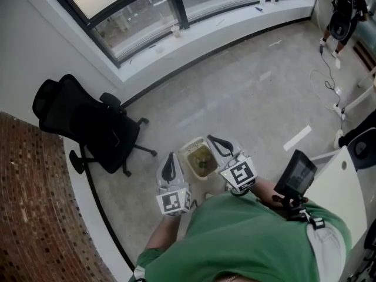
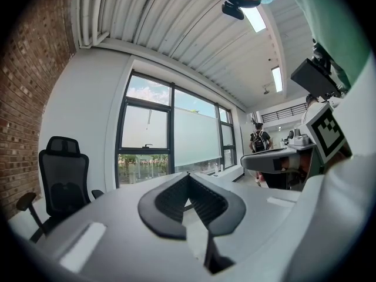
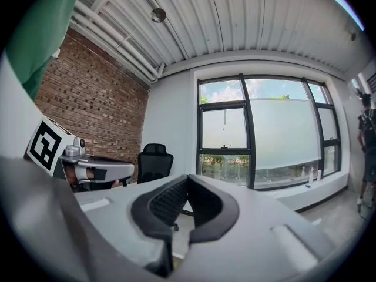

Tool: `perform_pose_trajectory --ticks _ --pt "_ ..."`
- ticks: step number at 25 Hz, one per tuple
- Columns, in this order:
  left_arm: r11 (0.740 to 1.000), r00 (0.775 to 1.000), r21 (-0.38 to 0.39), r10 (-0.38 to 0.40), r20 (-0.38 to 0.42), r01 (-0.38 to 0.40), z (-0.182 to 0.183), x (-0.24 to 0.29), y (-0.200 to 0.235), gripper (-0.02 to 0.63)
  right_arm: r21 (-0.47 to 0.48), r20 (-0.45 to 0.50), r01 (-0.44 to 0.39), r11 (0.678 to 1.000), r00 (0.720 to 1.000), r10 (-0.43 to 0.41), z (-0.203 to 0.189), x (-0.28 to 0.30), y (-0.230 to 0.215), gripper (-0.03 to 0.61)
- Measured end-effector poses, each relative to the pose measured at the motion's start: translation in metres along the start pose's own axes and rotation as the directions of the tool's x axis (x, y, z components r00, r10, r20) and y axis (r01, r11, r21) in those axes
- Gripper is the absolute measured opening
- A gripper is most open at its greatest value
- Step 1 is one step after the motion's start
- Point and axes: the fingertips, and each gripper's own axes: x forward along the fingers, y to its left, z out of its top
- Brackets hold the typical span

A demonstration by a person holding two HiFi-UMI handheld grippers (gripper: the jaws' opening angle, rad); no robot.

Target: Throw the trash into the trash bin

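In the head view a beige trash bin (image 1: 200,159) stands on the grey floor just in front of me, with dark trash lying at its bottom. My left gripper (image 1: 171,157) is held level just left of the bin, jaws closed together and empty. My right gripper (image 1: 211,140) reaches over the bin's right rim, also shut with nothing in it. In the left gripper view the dark pads of the left gripper (image 2: 189,178) meet at the tip. In the right gripper view the right gripper (image 3: 187,180) is closed the same way. No trash shows outside the bin.
A black office chair (image 1: 88,125) stands to the left by the brick wall. A long window and sill (image 1: 176,31) run along the far side. A white desk (image 1: 346,187) and a dark screen (image 1: 296,174) are at my right. A cable (image 1: 329,87) and a person (image 1: 343,10) are far right.
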Motion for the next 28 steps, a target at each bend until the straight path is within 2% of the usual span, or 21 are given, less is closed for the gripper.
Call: perform_pose_trajectory --ticks 16,21,28 --pt "0.998 0.998 -0.014 -0.055 -0.010 0.055 -0.004 0.003 -0.002 0.003 0.003 -0.015 0.047 0.999 0.999 -0.047 0.000 -0.002 0.004 0.003" --pt "0.998 0.998 -0.021 -0.065 -0.008 0.065 -0.002 0.012 -0.006 0.003 -0.022 -0.017 0.050 0.999 0.999 -0.050 -0.002 -0.001 -0.004 0.003" --pt "0.995 0.996 -0.033 -0.094 -0.001 0.094 -0.006 0.003 -0.005 0.003 -0.018 -0.020 0.074 0.997 0.997 -0.075 0.000 -0.007 0.008 0.003"
